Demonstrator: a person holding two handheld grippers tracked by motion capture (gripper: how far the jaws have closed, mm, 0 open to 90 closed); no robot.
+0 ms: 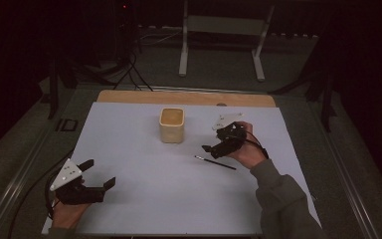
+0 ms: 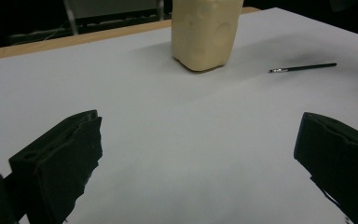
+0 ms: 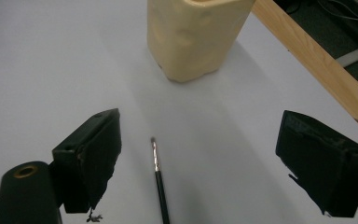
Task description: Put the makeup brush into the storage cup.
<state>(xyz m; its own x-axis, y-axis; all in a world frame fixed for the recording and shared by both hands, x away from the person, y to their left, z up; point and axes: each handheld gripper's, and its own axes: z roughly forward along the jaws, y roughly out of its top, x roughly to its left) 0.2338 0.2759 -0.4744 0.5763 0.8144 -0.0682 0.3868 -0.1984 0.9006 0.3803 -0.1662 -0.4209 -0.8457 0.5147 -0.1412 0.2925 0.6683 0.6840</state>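
Right gripper: the black two-jaw right gripper (image 1: 218, 144) sits right of centre in the high view, jaws spread wide and holding nothing; in its own view the two black jaws stand at the lower left and lower right with bare table between them.
Left gripper: the black two-jaw left gripper (image 1: 98, 175) lies at the lower left of the high view, jaws likewise apart and empty, well apart from the other things.
Brush: a thin black paintbrush with a silver ferrule (image 3: 158, 175) lies flat on the table, low in the middle of the right gripper view, between the open jaws and touching neither; in the high view it lies just below and right of that gripper.
Cup: a cream, square-sided cup (image 1: 171, 124) stands upright at the upper centre of the high view, apart from the brush.
Surface: a white sheet over a wooden table (image 1: 144, 199), the wood edge showing along the far side.
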